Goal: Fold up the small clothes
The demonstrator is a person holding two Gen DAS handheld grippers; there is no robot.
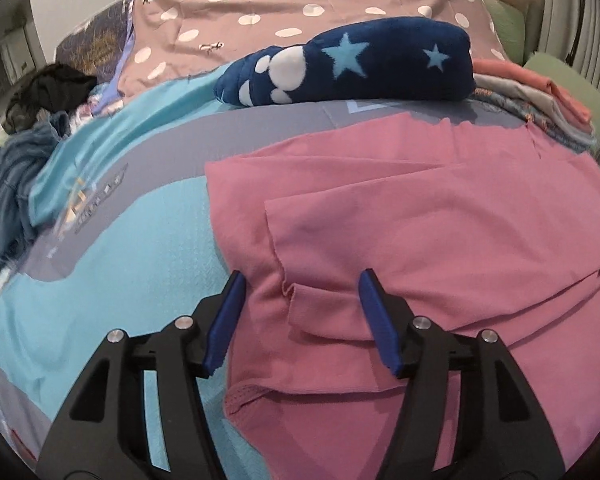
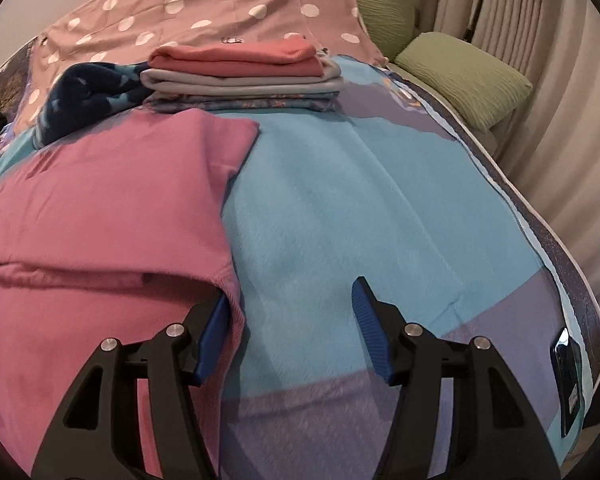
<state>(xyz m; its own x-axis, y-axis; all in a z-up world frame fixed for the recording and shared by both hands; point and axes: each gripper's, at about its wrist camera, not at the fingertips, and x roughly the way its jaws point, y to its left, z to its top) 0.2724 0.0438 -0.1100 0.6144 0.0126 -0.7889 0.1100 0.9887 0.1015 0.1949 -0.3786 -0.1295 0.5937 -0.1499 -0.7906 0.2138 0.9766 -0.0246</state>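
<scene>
The pink garment [image 1: 420,216] lies partly folded on the blue-and-grey bedspread [image 1: 140,248], filling the 3 o'clock half of the left wrist view and the 9 o'clock half of the right wrist view. The left gripper [image 1: 302,280] is spread wide with nothing gripped, its blue fingers [image 1: 374,304] straddling a folded edge of the garment at 6 o'clock. The right gripper [image 2: 292,292] is likewise wide open and empty, its left finger against the garment's edge; a stack of folded clothes [image 2: 240,76] sits at 12 o'clock beside a navy star-print fleece [image 1: 348,64].
</scene>
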